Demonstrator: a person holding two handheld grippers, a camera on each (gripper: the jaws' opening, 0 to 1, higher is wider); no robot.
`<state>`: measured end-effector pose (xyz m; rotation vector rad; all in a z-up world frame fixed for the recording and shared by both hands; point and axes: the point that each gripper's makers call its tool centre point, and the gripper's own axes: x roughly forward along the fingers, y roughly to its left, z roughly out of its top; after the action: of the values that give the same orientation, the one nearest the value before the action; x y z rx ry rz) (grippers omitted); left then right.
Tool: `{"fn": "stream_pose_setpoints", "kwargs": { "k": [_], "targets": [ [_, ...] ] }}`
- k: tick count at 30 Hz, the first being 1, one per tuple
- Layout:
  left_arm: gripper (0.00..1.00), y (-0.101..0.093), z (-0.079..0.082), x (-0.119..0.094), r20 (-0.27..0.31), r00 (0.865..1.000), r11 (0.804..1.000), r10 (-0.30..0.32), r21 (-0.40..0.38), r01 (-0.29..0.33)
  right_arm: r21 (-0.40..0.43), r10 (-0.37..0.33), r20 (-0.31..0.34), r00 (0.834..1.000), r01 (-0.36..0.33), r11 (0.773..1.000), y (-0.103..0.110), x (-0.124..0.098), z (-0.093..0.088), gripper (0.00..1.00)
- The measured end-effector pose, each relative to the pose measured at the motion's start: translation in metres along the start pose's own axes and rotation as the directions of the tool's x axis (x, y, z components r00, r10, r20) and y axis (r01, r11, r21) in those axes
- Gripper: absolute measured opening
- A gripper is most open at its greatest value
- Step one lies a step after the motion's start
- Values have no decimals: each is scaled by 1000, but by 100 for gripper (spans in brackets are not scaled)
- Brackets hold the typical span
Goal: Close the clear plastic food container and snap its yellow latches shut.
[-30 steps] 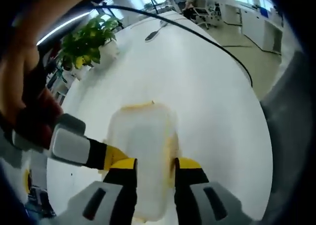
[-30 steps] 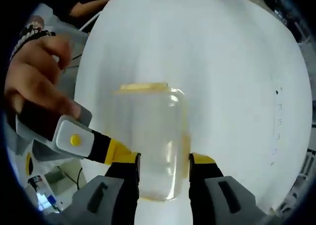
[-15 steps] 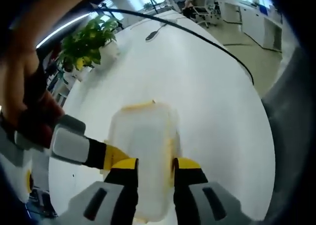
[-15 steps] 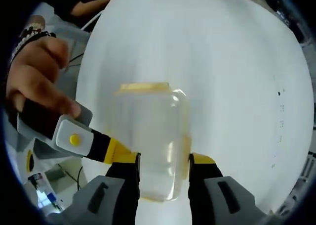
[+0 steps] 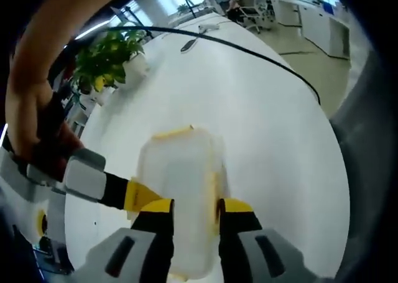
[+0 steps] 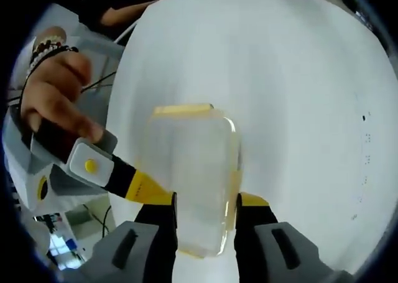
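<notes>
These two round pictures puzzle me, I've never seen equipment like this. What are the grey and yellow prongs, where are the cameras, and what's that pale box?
No robot here: a person holds a two-jaw tool in each hand, and a fisheye camera rides on each. The left gripper view looks along the left gripper; the right gripper view looks along the right gripper. Each also catches the other tool coming in from the side, with a hand on it. The pale box is a clear plastic container with yellow latches, sitting on a white table. Both grippers' jaws flank it at opposite ends. A potted plant stands further off.

Both grippers, left (image 5: 194,209) and right (image 6: 205,205) (each hand-held), have jaws parted, pointing forward.
</notes>
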<state>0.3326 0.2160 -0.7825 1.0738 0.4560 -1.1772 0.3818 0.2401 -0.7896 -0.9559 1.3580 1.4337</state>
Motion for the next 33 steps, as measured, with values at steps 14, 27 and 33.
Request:
{"fn": "stream_pose_setpoints", "kwargs": {
  "k": [14,27,33],
  "targets": [
    [22,0,1,-4,48,999,998,16,-58,-13,4,-113,82,990,113,994,2,-7,-4,36],
    [23,-4,5,-3,51,995,991,82,-109,-77,66,-285,125,950,279,958,9,-11,-11,35],
    [24,-6,6,-4,57,993,979,107,-178,-95,94,-362,90,928,354,931,8,-13,-9,27]
  ]
}}
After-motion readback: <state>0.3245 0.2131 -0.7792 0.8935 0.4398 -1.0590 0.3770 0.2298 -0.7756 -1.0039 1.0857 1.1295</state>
